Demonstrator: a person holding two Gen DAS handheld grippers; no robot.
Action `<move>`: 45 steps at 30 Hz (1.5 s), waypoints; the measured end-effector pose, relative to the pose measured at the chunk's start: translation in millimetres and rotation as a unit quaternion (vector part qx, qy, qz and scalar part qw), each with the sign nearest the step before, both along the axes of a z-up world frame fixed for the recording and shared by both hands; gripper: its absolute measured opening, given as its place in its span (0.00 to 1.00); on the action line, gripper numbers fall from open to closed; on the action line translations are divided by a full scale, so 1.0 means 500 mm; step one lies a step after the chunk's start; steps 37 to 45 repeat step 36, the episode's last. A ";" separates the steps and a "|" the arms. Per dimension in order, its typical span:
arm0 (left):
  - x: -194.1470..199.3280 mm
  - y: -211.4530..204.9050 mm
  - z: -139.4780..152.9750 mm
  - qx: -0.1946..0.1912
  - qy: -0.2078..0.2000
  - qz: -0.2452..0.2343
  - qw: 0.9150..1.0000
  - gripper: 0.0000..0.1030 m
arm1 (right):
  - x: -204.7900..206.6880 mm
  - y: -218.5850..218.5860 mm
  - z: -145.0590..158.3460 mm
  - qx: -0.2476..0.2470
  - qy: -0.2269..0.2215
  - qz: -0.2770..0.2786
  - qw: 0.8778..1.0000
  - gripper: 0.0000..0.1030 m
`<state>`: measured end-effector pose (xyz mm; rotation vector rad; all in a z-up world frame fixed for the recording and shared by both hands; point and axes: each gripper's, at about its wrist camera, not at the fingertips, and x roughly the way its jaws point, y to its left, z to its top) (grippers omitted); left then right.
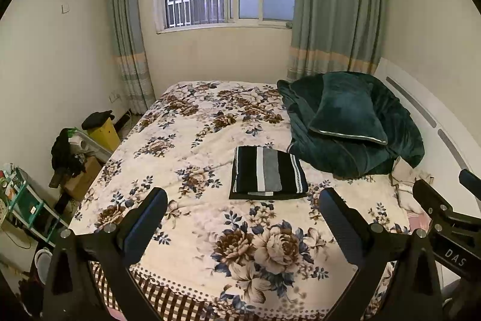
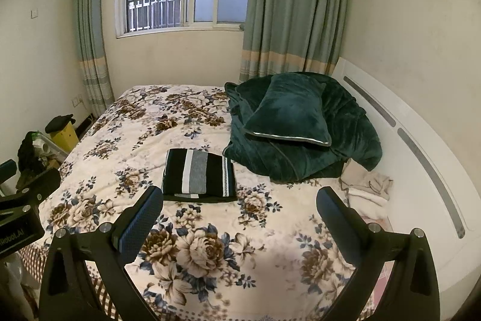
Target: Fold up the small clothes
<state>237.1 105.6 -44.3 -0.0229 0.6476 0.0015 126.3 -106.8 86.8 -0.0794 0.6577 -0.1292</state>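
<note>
both claws hang wide apart and empty above the near end of the bed covered in a cream blanket printed with brown and blue flowers point(image 1: 210, 140), the left claw point(image 1: 242, 203) and the right claw point(image 2: 240, 200) each well short of the cloth. the task's thing, a black, white and grey striped knit garment point(image 1: 267, 173), lies on the blanket near the middle of the bed as a flat, squared rectangle, just beside a heap of dark green plush bedding with a matching cushion point(image 1: 348, 116) on top. it looks already folded, so the job here is likely to finish cleanly: keep both claws high and clear of the stack, and if edges need truing, press down flat rather than pinch, since a snagged corner would drag layers open. the left wrist view alone shows the shelf and boxes of clutter point(image 1: 27, 200) down beside the bed; the right wrist view shows far more of the long white headboard with grey inlaid strips point(image 2: 421, 146) and the crumpled pale cloth point(image 2: 369, 185) at its foot.
</note>
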 end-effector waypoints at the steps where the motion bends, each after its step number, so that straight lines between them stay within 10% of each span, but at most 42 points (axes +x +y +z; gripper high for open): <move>1: -0.001 -0.002 0.002 0.000 0.000 0.000 1.000 1.00 | 0.000 0.004 0.001 0.000 0.001 0.001 1.000 1.00; 45: -0.016 -0.014 0.008 -0.001 -0.001 0.001 1.000 1.00 | -0.018 0.042 -0.005 0.010 0.004 0.005 1.000 1.00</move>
